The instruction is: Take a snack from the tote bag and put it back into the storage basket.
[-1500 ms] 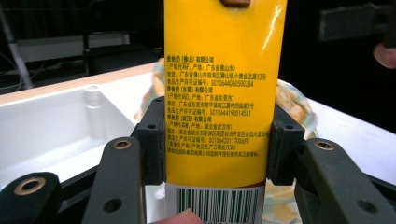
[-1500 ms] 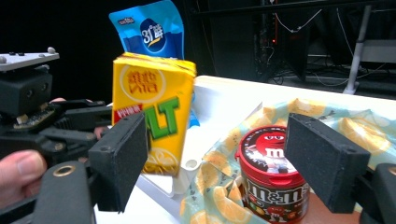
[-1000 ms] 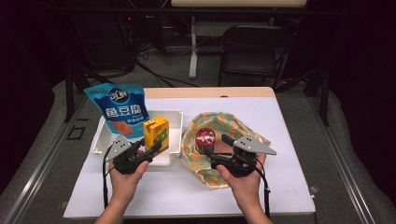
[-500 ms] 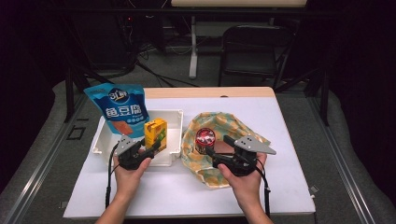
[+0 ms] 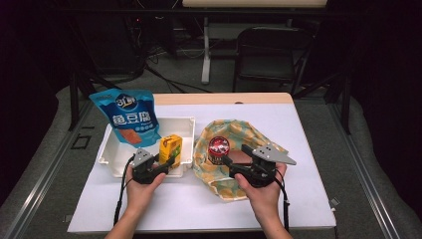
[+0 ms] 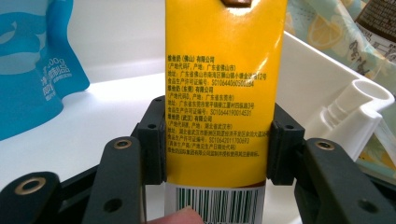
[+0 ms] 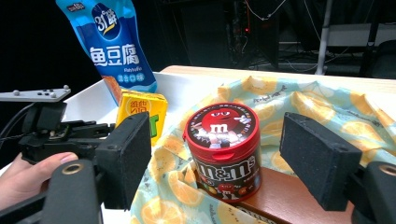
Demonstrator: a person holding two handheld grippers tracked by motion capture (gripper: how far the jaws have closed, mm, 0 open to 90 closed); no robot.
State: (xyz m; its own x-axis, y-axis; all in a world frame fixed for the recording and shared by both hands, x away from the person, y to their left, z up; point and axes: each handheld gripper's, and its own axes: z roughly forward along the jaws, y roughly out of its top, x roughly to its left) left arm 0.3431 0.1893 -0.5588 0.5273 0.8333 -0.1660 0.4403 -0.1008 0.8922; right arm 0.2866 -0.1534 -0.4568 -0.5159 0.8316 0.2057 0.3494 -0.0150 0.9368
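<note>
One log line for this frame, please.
left tool: shut on carton in tray | right tool: open, either side of candy tub

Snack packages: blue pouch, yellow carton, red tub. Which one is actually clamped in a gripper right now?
The yellow carton: the left gripper presses both its sides. The red tub sits between the right gripper's open jaws, untouched; the blue pouch stands free.

I was working in a dim lab or studio: a white worktop under bright light, cables across grey carpet, a black chair at upper right.
</note>
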